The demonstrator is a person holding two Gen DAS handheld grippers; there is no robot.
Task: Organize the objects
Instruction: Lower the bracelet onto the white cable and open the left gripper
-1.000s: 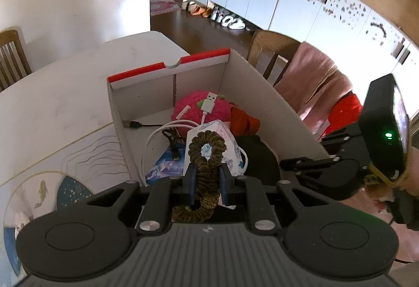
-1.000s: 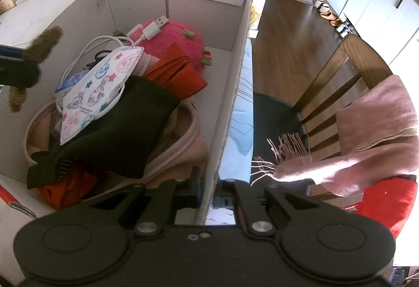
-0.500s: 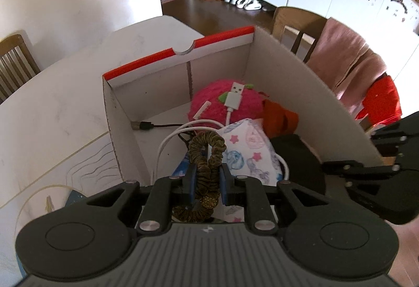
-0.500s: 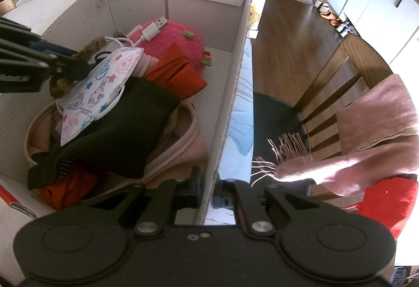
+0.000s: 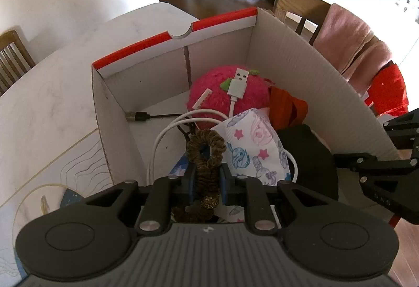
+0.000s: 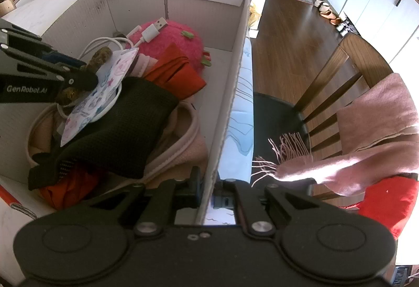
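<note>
Left gripper pinches a brown scrunchie, held over the cardboard box on the table, above a white cable and patterned mask.

Right gripper clamps the box's side wall; the scrunchie hangs inside.

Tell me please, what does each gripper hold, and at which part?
The left gripper pinches the brown scrunchie at its middle. The right gripper clamps the box wall at its top edge.
</note>
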